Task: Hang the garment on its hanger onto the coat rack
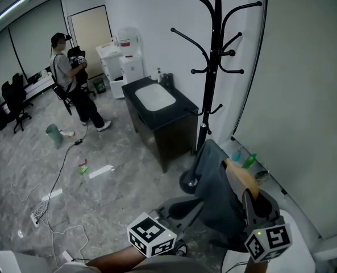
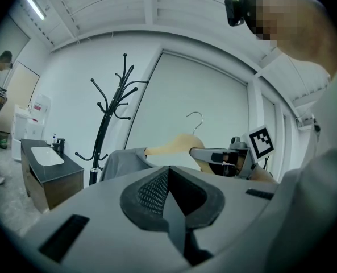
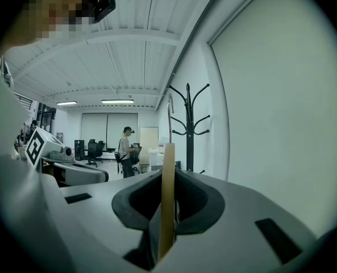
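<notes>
A grey garment (image 1: 219,195) hangs on a wooden hanger (image 1: 242,176) low in the head view, in front of the black coat rack (image 1: 212,67). My right gripper (image 1: 248,197) is shut on the hanger's wooden arm, which shows edge-on between the jaws (image 3: 167,198) with the rack (image 3: 188,127) beyond it. My left gripper (image 1: 195,205) sits just left of the garment's lower part. Its jaws (image 2: 169,178) are shut with nothing seen between them. From that side I see the garment (image 2: 123,161), the hanger (image 2: 177,144) with its metal hook (image 2: 196,117), and the rack (image 2: 108,118).
A black cabinet with a white sink (image 1: 155,102) stands left of the rack's base (image 1: 190,182). A person (image 1: 71,81) stands further back near a water dispenser (image 1: 128,53). Cables (image 1: 54,192) trail over the marble floor. Bottles (image 1: 249,161) sit by the right wall.
</notes>
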